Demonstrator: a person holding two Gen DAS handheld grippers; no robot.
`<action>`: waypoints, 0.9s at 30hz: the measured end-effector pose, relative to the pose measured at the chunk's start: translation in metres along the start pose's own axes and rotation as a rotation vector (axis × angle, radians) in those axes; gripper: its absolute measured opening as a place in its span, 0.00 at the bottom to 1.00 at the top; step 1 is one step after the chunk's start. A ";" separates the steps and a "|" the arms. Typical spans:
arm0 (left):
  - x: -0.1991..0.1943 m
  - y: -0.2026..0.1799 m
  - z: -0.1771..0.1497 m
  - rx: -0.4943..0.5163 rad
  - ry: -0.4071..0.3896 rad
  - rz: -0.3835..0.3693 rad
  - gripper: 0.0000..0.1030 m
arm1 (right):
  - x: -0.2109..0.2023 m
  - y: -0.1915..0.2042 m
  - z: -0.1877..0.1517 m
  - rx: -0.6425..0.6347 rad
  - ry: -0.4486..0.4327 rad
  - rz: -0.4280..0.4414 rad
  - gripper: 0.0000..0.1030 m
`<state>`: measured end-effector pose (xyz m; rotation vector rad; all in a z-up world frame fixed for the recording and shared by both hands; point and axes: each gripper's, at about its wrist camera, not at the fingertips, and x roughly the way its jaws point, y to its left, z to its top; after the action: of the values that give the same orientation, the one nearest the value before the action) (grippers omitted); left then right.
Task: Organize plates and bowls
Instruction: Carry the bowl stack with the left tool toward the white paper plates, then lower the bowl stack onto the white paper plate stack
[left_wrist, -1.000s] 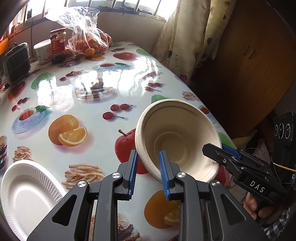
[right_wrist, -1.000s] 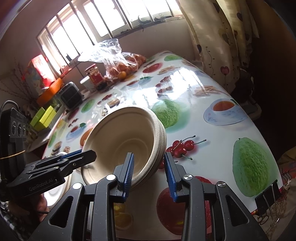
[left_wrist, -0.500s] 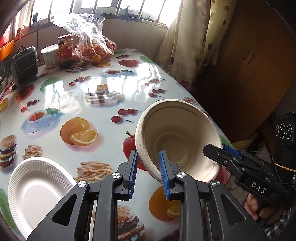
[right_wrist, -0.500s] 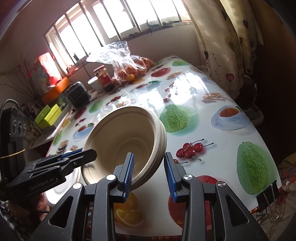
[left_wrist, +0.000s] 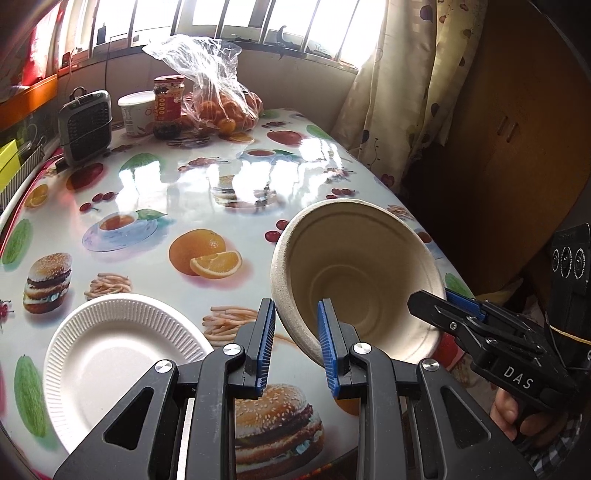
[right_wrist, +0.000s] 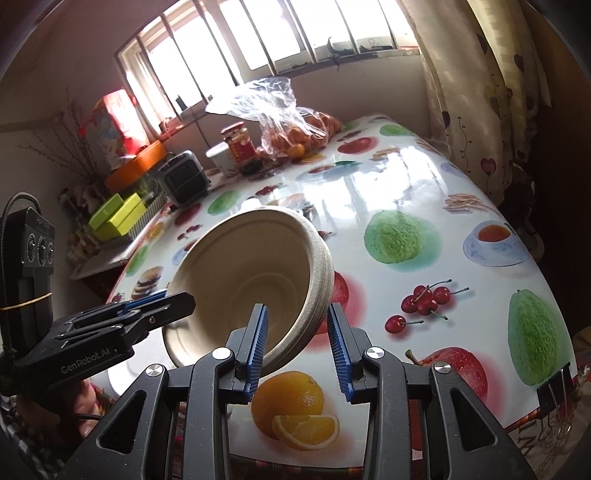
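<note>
Both tools pinch beige bowl stack (left_wrist: 354, 273) by opposite rims – left tool (left_wrist: 295, 343), right tool (right_wrist: 297, 345). Stack tilted, clear of bench (left_wrist: 229, 177). Since second ago: view pulled back, white plate (left_wrist: 118, 354) more exposed. Likely carry toward plate.

Bowl stack (left_wrist: 354, 273): matt beige moulded pulp, fibrous and slightly rough, faint pressed rings inside. Paper plate (left_wrist: 122, 354): white, matt, ribbed rim, smooth centre. Surface (left_wrist: 221, 184) covered in glossy plastic tablecloth with printed food pictures, strong window glare on it. Left gripper (left_wrist: 295, 343) and right gripper (right_wrist: 297, 341): matt black plastic bodies, ridged blue pads (left_wrist: 266, 347), bright metal screw heads. Bag of oranges (left_wrist: 218, 96): thin clear crinkled plastic film. Curtain (left_wrist: 399, 92): pale printed cloth. Cabinet (left_wrist: 517, 129): brown wood, dull finish.
</note>
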<state>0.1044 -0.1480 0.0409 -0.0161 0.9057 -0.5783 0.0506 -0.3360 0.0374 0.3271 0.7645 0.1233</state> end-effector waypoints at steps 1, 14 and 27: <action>-0.002 0.003 -0.001 -0.005 -0.002 0.004 0.24 | 0.001 0.003 -0.001 -0.004 0.002 0.005 0.32; -0.029 0.036 -0.019 -0.064 -0.034 0.058 0.24 | 0.015 0.043 -0.006 -0.070 0.029 0.061 0.32; -0.050 0.072 -0.035 -0.134 -0.054 0.113 0.24 | 0.035 0.082 -0.014 -0.121 0.074 0.127 0.32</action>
<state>0.0881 -0.0548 0.0374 -0.1001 0.8860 -0.4097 0.0664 -0.2479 0.0325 0.2567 0.8060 0.3021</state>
